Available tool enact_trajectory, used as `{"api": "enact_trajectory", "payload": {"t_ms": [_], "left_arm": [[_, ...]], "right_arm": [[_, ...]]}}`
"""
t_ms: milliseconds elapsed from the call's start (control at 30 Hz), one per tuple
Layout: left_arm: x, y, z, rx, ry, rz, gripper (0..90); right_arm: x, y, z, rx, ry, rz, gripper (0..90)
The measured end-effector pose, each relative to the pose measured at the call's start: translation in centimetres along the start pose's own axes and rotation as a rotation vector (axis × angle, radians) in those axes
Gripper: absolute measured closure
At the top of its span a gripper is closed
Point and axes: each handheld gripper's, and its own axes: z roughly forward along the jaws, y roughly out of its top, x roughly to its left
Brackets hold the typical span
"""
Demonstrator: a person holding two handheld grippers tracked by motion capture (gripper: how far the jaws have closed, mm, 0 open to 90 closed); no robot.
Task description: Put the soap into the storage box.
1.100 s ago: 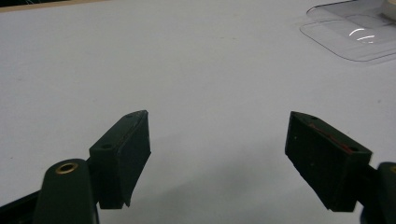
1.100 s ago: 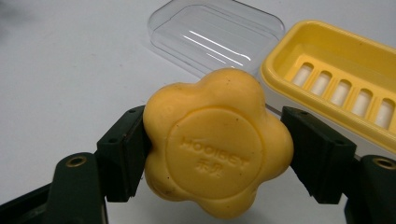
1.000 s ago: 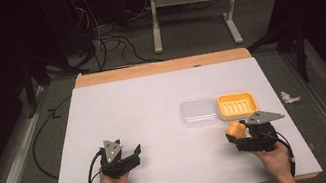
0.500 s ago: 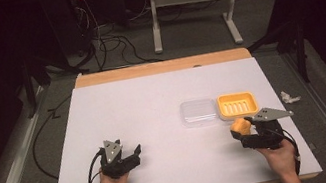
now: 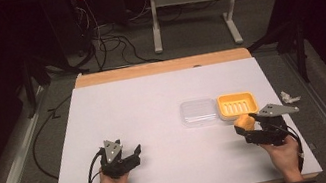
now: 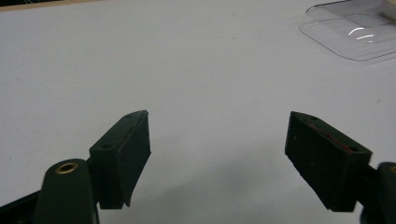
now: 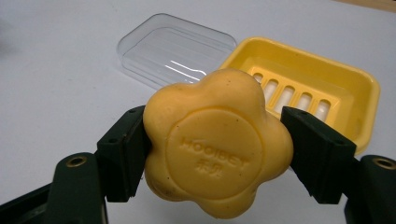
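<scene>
High view: the right gripper [image 5: 248,126] is gripping the orange flower-shaped soap bar [image 5: 243,121]; the yellow slotted plastic soap dish [image 5: 237,104] is lying just beyond, at 12 o'clock, nearer this hand.

Left gripper view: the left gripper [image 6: 217,154] is resting released, empty.

Right gripper view: the dish's long axis is running 10 to 4 o'clock, beside the clear plastic lid [image 7: 175,49].

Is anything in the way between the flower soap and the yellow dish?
Nothing visible is. The soap, held in the right gripper, sits just in front of the empty yellow dish. The clear lid lies beside the dish, off the path.
</scene>
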Motion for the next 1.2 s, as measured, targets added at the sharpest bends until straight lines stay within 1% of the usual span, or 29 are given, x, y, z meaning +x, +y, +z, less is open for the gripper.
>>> {"api": "enact_trajectory", "payload": {"t_ms": [133, 200, 233, 333, 467, 500, 633, 800, 833, 933, 1000, 1100, 1133, 1200], "left_arm": [[0.0, 0.0, 0.0, 0.003, -0.001, 0.001, 22.9], [0.0, 0.0, 0.0, 0.003, -0.001, 0.002, 22.9], [0.0, 0.0, 0.0, 0.004, -0.001, 0.002, 22.9], [0.0, 0.0, 0.0, 0.004, -0.001, 0.003, 22.9], [-0.1, -0.1, 0.1, 0.009, 0.0, 0.004, 23.0], [-0.1, -0.1, 0.1, 0.011, 0.0, 0.006, 23.0], [-0.1, -0.1, 0.1, 0.01, 0.001, 0.007, 23.0], [-0.1, -0.1, 0.1, 0.01, 0.003, 0.007, 23.0], [-0.1, -0.1, 0.1, 0.01, 0.002, 0.008, 23.0], [-0.1, -0.1, 0.1, 0.009, 0.003, 0.013, 23.0], [-0.1, -0.1, 0.1, 0.01, 0.002, 0.009, 23.0], [-0.1, -0.1, 0.1, 0.006, 0.002, 0.009, 23.0], [-0.1, -0.1, 0.1, 0.007, 0.003, 0.009, 23.0], [-0.1, -0.1, 0.1, 0.01, 0.002, 0.012, 23.0]], "right_arm": [[-0.3, 0.3, -0.1, -0.004, -0.002, 0.0, 27.8], [-0.5, 0.5, -0.1, -0.006, -0.003, -0.01, 27.8], [-0.5, 0.5, -0.1, -0.005, -0.007, 0.002, 27.8], [-0.8, 0.7, -0.1, -0.002, -0.011, -0.001, 27.8], [-1.1, 1.1, -0.2, -0.014, -0.014, 0.008, 27.8], [-1.2, 1.2, -0.3, -0.014, -0.013, -0.001, 27.8], [-1.5, 1.5, -0.2, -0.012, -0.02, 0.002, 27.8], [-1.9, 1.9, -0.2, -0.013, -0.018, 0.012, 27.8], [-2.0, 2.1, -0.3, -0.022, -0.017, 0.02, 27.8], [-2.1, 2.2, -0.5, -0.035, -0.008, 0.022, 27.8], [-2.2, 2.3, -0.5, -0.036, -0.003, 0.03, 27.8], [-2.3, 2.5, -0.3, -0.033, -0.002, 0.029, 27.8], [-2.3, 2.7, -0.1, -0.023, 0.0, 0.032, 27.8], [-2.3, 2.8, 0.0, -0.025, 0.001, 0.031, 27.8]]}}
